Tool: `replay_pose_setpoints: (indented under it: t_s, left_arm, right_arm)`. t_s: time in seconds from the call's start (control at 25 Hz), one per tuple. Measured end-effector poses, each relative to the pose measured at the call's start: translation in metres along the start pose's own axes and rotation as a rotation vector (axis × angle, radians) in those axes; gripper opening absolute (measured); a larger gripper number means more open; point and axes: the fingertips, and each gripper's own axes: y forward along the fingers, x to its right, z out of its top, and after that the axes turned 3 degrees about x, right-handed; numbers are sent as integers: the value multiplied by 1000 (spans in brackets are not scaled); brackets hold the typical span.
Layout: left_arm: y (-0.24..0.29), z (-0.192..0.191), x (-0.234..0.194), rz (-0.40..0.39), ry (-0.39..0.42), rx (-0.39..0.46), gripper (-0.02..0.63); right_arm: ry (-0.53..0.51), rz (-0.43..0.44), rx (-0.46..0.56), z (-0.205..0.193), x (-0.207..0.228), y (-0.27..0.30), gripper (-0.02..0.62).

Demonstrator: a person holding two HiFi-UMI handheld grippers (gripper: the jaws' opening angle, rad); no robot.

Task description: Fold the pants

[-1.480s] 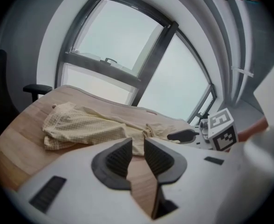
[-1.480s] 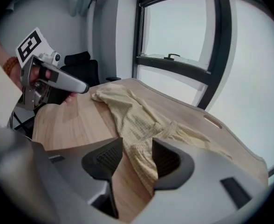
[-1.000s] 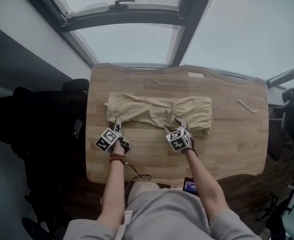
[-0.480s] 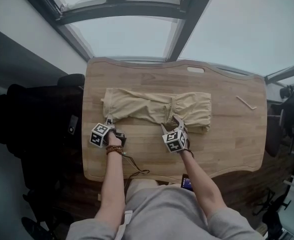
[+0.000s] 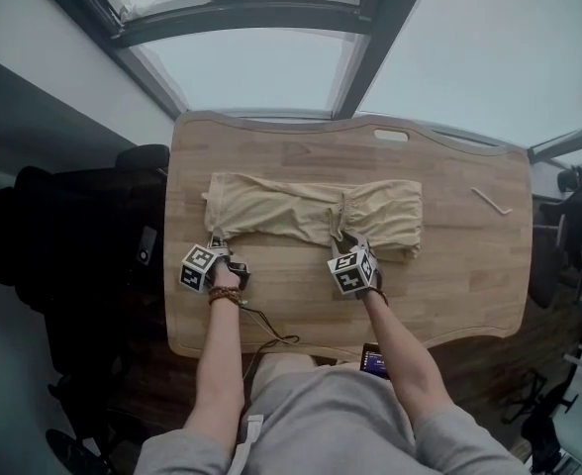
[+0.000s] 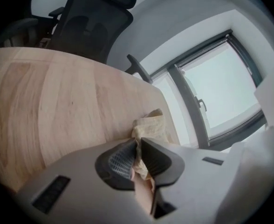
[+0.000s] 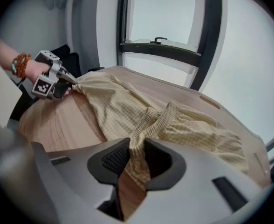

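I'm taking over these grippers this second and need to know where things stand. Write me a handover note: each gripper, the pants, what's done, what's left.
Left gripper: jaws just closed, shut on the pants at their near left corner.
Right gripper: jaws just closing, pinching the near edge by the ribbed band.
Pants: spread lengthwise across the middle of the table.
Done: both grips taken on the near edge.
Left: the fold itself; probably lift that edge and carry it over toward the far edge.
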Motion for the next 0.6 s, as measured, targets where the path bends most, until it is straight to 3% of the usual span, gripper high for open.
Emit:
replay_pose_setpoints:
  t_s: [0.12,0.2,0.4,0.6]
  left_arm:
    - [-4,10,14,-88,18,32,34]
    - [-10,15,30,-144,86,45,34]
    - [-39,19,100,-309,395,72,32]
    - [-73,-6,193,-463,670,76,32]
  right_arm:
    - [93,39,39,7,6,-9,75]
    - [126,54,79,14,12,-18,71]
    - [260,57,248,39,39,-64,66]
    - [456,-28,419,48,104,-130,64]
